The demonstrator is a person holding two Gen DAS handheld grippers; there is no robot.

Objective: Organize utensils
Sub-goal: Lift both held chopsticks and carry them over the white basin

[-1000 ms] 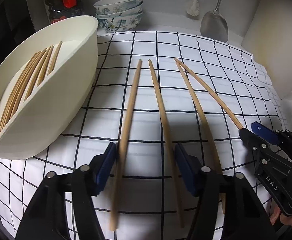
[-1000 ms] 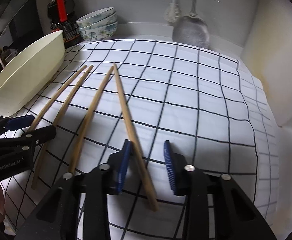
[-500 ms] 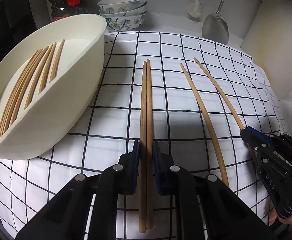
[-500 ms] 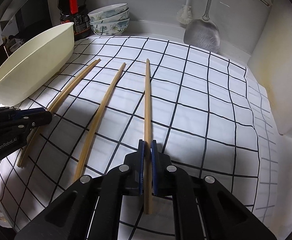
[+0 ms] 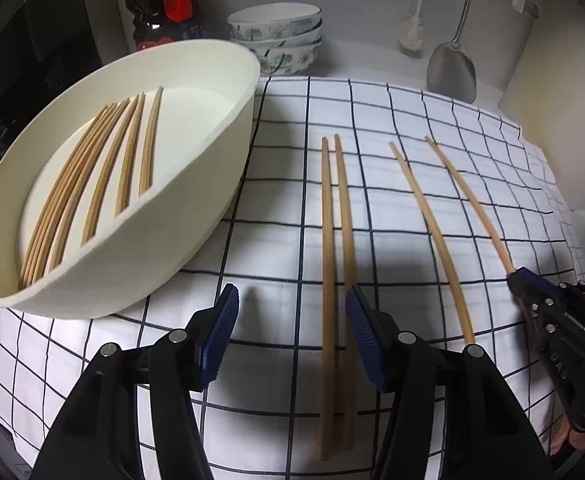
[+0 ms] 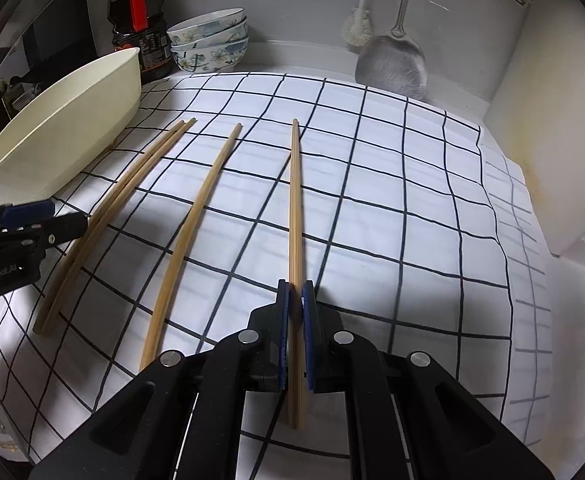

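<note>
Light dim and cool, brightest on the checked cloth (image 5: 412,208) at mid-scene. My grippers throw soft dark shadows on the near cloth. Dull glare on the far metal spatula (image 6: 392,68). Strong fisheye bend; corners black. Near chopstick ends (image 5: 332,380) look slightly blurred.

left gripper (image 5: 292,336): black frame, blue pads, jaws spread wide, low over cloth
right gripper (image 6: 295,336): jaws clamped on wooden chopstick (image 6: 295,216)

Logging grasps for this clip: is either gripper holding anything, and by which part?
The right gripper is shut on one chopstick near its near end. The left gripper is open, holding nothing; the pair lies between its fingers.
</note>
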